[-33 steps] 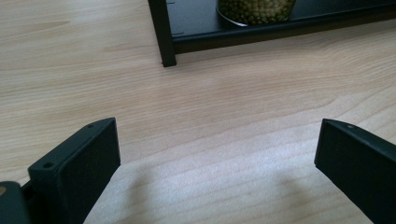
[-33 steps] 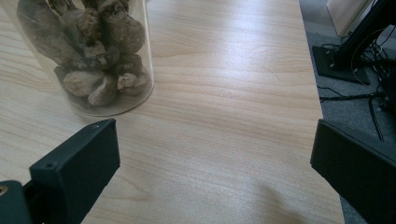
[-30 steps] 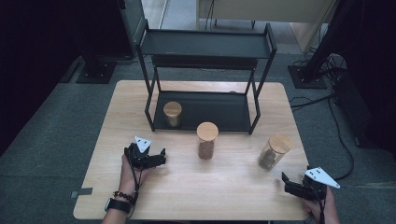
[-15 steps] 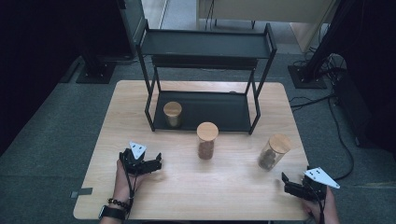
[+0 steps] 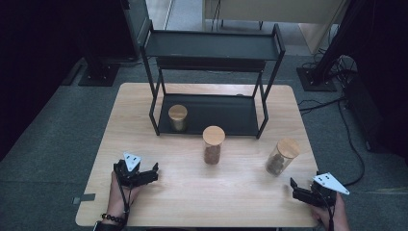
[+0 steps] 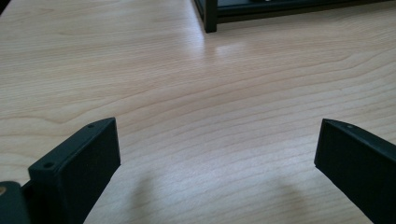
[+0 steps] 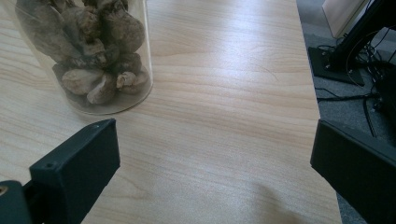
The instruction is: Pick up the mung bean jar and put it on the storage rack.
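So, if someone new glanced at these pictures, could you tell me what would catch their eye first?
Most likely the black two-tier metal rack at the far side of the wooden table, with one cork-lidded glass jar on its lower shelf. Two more cork-lidded jars stand in front of it: one mid-table, one nearer the right edge holding brown lumpy pieces. The left gripper and right gripper wait open at the near edge.

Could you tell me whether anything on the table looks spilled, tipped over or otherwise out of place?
Nothing stands out. All three jars stand upright with their lids on: one on the rack's lower shelf, one mid-table, one near the right gripper. No spill shows on the table. Both grippers are open and empty, including the left gripper.
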Demonstrator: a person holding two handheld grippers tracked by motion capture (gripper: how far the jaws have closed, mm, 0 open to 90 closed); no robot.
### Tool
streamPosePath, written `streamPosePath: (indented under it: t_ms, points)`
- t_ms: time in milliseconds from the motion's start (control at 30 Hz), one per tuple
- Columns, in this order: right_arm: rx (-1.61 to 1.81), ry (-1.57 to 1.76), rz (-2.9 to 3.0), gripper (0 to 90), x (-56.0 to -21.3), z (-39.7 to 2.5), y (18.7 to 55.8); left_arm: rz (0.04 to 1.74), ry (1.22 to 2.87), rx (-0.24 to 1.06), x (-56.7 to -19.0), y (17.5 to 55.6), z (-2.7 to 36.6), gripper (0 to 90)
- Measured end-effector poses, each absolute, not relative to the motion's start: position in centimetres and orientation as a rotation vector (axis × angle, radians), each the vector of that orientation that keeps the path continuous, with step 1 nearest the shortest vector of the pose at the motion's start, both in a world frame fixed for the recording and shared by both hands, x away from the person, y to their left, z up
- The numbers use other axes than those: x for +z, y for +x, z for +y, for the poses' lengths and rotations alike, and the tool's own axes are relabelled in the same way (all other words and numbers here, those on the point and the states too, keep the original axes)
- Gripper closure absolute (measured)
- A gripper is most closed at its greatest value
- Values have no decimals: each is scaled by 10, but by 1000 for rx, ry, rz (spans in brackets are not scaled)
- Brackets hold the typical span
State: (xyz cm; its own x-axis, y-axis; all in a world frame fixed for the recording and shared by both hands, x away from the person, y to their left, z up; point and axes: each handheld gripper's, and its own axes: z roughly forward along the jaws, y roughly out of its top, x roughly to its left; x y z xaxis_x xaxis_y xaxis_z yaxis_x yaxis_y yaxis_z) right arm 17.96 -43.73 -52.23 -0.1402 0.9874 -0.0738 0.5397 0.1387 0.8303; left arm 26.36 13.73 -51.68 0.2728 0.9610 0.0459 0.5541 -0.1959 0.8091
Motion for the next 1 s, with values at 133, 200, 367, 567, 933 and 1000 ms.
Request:
streamPosePath:
  t_ms: [133,200,367,567,933,1000]
  points:
    - [874,1472,1764,10,-522,-437,179,1371,1859,746,-517,259,144,4]
    - [873,1472,1763,10,-522,-437,179,1374,1860,737,-517,255,148,5]
    - [871,1471,1764,10,-522,-437,179,1382,1857,738,-517,246,160,6]
    - [866,1470,1762,10,-522,-437,179,1381,1860,737,-517,237,173,6]
    - [850,1456,1758,10,-522,-435,179,1359,1897,786,-517,225,201,6]
    - [851,1470,1756,10,-522,-435,179,1376,1882,785,-517,224,207,6]
